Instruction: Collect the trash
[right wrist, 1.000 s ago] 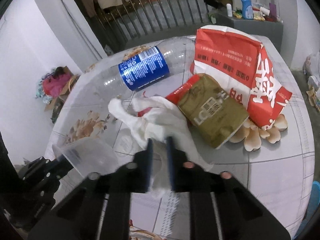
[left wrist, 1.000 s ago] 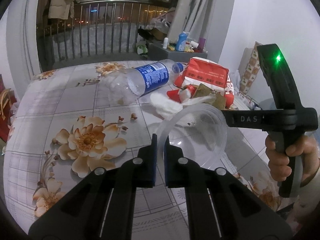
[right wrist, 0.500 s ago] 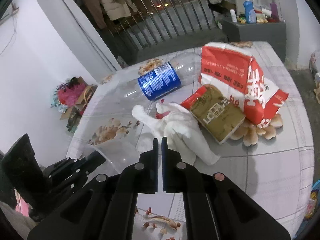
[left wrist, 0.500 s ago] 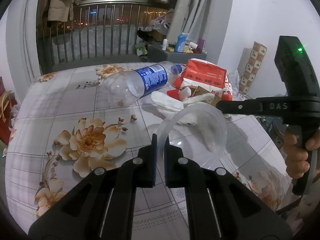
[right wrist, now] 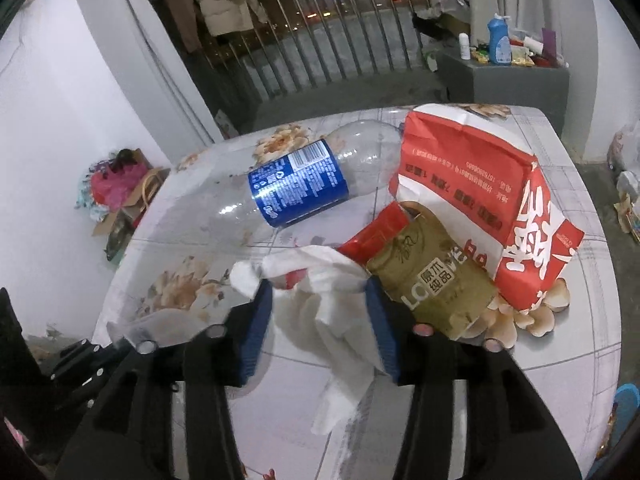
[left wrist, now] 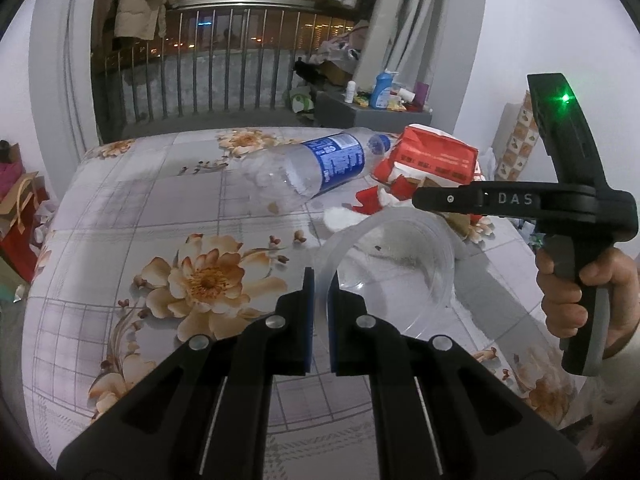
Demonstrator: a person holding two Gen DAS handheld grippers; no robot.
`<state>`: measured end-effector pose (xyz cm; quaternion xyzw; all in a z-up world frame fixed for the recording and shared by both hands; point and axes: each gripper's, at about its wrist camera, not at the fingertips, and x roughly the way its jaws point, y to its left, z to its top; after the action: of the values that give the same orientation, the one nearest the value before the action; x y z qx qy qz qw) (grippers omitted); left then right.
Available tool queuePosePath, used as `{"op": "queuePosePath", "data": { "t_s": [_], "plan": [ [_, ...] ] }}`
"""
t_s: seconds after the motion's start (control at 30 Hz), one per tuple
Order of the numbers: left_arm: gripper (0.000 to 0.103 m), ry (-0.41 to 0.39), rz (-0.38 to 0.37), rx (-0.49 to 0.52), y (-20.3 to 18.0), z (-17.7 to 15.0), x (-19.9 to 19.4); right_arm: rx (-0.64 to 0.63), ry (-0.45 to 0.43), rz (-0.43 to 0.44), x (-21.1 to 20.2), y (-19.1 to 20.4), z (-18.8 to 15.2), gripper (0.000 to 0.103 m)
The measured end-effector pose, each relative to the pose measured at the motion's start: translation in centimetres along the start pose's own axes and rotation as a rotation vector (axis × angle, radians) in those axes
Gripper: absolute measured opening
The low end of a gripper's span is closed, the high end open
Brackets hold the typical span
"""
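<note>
**Trash heaped on the flowered table, fingers spread around the tissue**

The table (left wrist: 132, 216), covered in a grey checked cloth with big orange blossoms, carries everything. Largest on it is the red and white paper bag (right wrist: 472, 184), lying flat at the far right with white characters on its side. Next to it lies a clear plastic bottle (right wrist: 296, 188) with a blue label, on its side, its neck toward the bag. A brown packet (right wrist: 436, 280) leans against the bag's near edge, with a red wrapper (right wrist: 376, 236) poking out from under it.

Only the left wrist view shows the clear plastic bowl (left wrist: 400, 268) properly: the left gripper (left wrist: 320, 304) has its fingers pinched tight on the near rim, holding the bowl tipped up just above the cloth. That view also shows the right hand (left wrist: 580, 296) wrapped round its tool's handle.

Only the right wrist view shows the right gripper (right wrist: 320, 316) itself: blue-padded fingers spread wide, one on either side of the crumpled white tissue (right wrist: 332, 304), which lies on the table touching the brown packet.
</note>
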<state>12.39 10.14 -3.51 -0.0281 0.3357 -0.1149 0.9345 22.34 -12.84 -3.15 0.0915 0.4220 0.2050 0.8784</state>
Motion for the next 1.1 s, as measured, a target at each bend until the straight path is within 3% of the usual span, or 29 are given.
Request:
{"op": "queuePosePath", "data": {
  "t_s": [0.07,0.27,0.37,0.57,0.83,0.93,1.0,1.1],
  "plan": [
    [0.004,0.003,0.001,-0.003,0.0,0.0,0.1,0.012,0.011,0.019,0.3,-0.1,0.0,0.034],
    [0.004,0.014,0.001,-0.01,0.4,-0.2,0.2,0.017,0.013,0.045,0.6,0.1,-0.4,0.034],
    [0.004,0.014,0.004,-0.015,0.6,-0.3,0.2,0.016,-0.009,0.076,0.2,0.4,-0.3,0.045],
    [0.004,0.016,0.005,-0.02,0.6,-0.3,0.1,0.042,-0.026,0.11,0.2,0.7,0.2,0.045],
    [0.004,0.018,0.007,-0.028,0.8,-0.4,0.0,0.247,-0.033,0.173,1.4,-1.8,0.9,0.045],
    [0.004,0.019,0.007,-0.031,0.9,-0.5,0.0,0.311,-0.029,0.197,2.3,-2.6,0.8,0.035],
    [0.004,0.017,0.006,-0.031,0.9,-0.5,0.0,0.331,-0.028,0.208,2.8,-2.9,0.6,0.017],
    [0.004,0.016,0.008,-0.031,1.0,-0.5,0.0,0.344,-0.028,0.225,2.9,-3.0,0.3,0.008]
  ]
}}
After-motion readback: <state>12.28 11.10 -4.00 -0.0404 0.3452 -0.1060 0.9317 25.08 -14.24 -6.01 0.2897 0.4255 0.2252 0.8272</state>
